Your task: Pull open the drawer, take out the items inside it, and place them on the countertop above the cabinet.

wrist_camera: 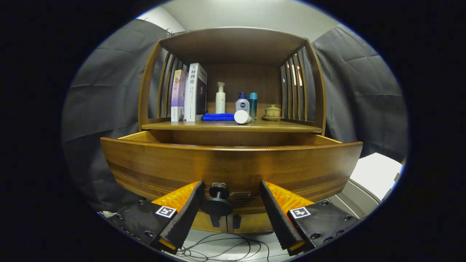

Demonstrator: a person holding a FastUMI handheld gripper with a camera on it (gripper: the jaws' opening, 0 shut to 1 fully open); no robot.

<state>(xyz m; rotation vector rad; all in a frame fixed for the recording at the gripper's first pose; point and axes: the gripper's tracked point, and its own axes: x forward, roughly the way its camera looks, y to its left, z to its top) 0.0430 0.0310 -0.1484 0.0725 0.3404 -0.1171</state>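
Your drawer (233,163), a wide brown wooden one with visible grain, stands pulled out from the cabinet (233,72), its front panel upright and facing you. Its dark round knob (217,203) projects from the lower middle of the front. Its interior is hidden behind the front panel, so its contents cannot be judged.

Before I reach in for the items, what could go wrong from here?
1. The gripper is open with the drawer knob between its fingers; lifting straight up could catch the knob or the drawer front.
2. The drawer's inside is hidden behind its front, so any reach in would start blind.
3. The countertop already holds a white container lying on its side near the edge; setting items nearby could roll it off.
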